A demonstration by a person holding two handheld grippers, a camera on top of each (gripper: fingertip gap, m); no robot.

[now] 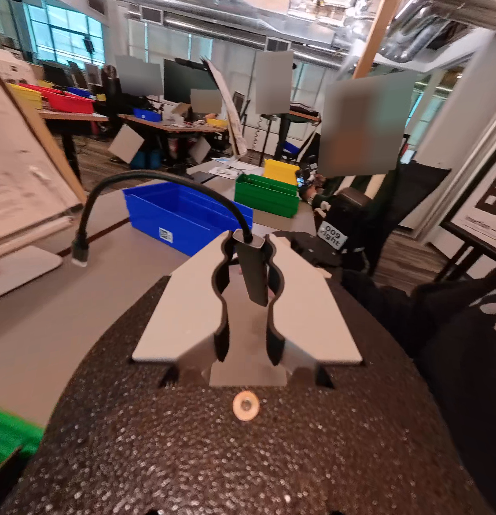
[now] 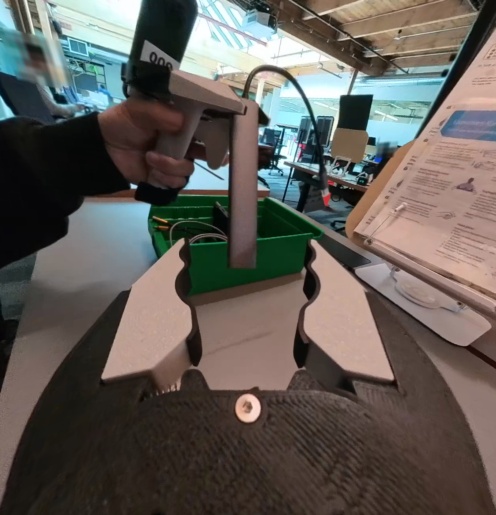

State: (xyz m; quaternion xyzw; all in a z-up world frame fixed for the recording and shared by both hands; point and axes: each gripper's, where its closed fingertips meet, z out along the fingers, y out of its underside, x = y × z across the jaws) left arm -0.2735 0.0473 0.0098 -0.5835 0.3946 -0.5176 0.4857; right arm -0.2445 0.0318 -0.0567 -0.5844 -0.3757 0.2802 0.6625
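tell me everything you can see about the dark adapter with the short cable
The adapter is a slim, dark grey, metallic-looking bar clamped between the fingers of the left gripper, off the table. A short black cable leaves its far end, arcs up and to the left, then droops to a small plug with a silvery tip, hanging free. In the right wrist view the cable loops above the left gripper, over the green bin.

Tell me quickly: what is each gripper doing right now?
Left gripper: shut on the dark grey USB hub, cable arching away.
Right gripper: open, holding nothing, facing the green bin.
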